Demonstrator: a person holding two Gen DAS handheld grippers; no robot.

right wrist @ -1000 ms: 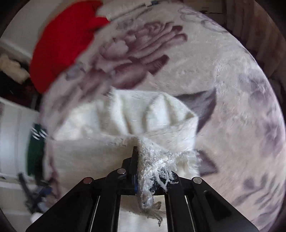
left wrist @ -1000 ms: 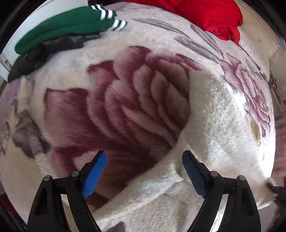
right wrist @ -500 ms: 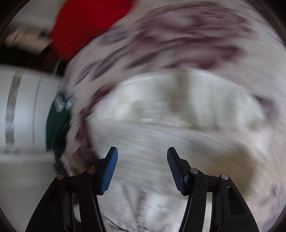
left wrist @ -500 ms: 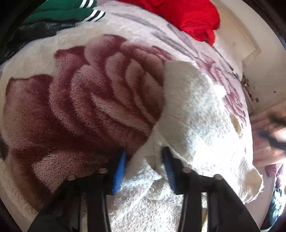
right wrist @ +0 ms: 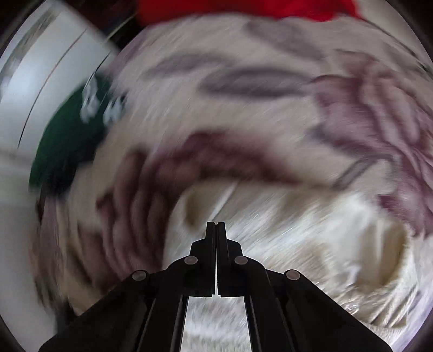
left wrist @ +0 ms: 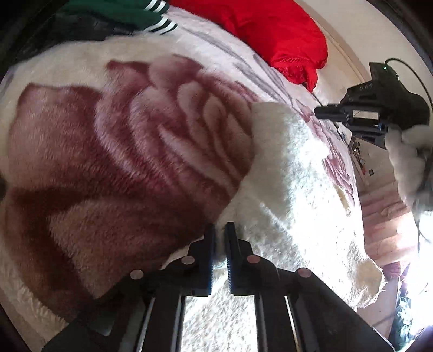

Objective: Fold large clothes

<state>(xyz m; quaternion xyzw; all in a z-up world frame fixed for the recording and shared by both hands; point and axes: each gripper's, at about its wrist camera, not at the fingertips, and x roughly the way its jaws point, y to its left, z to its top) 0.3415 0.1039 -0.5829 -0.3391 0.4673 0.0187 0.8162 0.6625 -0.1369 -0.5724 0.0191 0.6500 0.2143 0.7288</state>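
A fluffy white garment (left wrist: 292,189) lies on a bed blanket printed with a big maroon rose (left wrist: 130,151). My left gripper (left wrist: 219,230) is shut on the garment's near left edge, a thin fold of white fabric showing between the blue pads. My right gripper (right wrist: 216,226) is shut with its jaws together and nothing visible between them; its view is blurred by motion, with the white garment (right wrist: 311,243) below and right of it. The right gripper also shows in the left wrist view (left wrist: 362,116), raised above the garment's far side.
A red garment (left wrist: 273,35) lies at the far end of the bed. A green garment with white stripes (left wrist: 130,13) and a dark one (left wrist: 67,29) lie at the far left. The green garment (right wrist: 67,140) and a white wall (right wrist: 35,86) show left of the right gripper.
My left gripper moved forward and closed on the white garment's edge. My right gripper let go of the fringe it held, opened, swung left, and has closed empty.
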